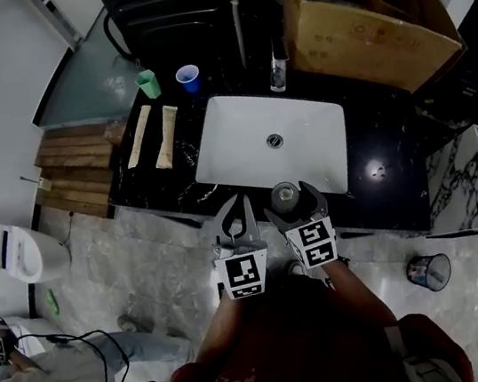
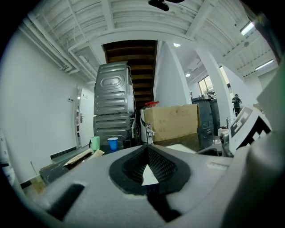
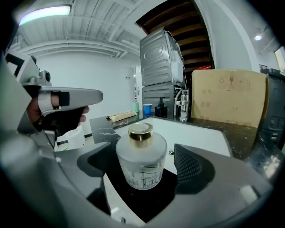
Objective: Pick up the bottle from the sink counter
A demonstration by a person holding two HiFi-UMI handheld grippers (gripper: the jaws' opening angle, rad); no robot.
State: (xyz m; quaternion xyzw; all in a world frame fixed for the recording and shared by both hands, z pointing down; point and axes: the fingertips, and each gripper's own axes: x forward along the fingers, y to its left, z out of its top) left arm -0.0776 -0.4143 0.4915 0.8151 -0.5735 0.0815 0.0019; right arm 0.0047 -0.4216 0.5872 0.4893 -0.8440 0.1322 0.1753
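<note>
Frosted bottle [image 3: 141, 156] upright beside the basin [image 3: 200, 133]
Squat, round and gold-capped, with a line drawing on its front, it stands on the black counter [image 3: 147, 202] at the basin's near rim.

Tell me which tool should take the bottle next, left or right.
Right. The bottle stands at the counter front edge between the right tool's open jaws, ready to be closed on. The left tool is shut, off to the bottle's side, with nothing between its jaws.
</note>
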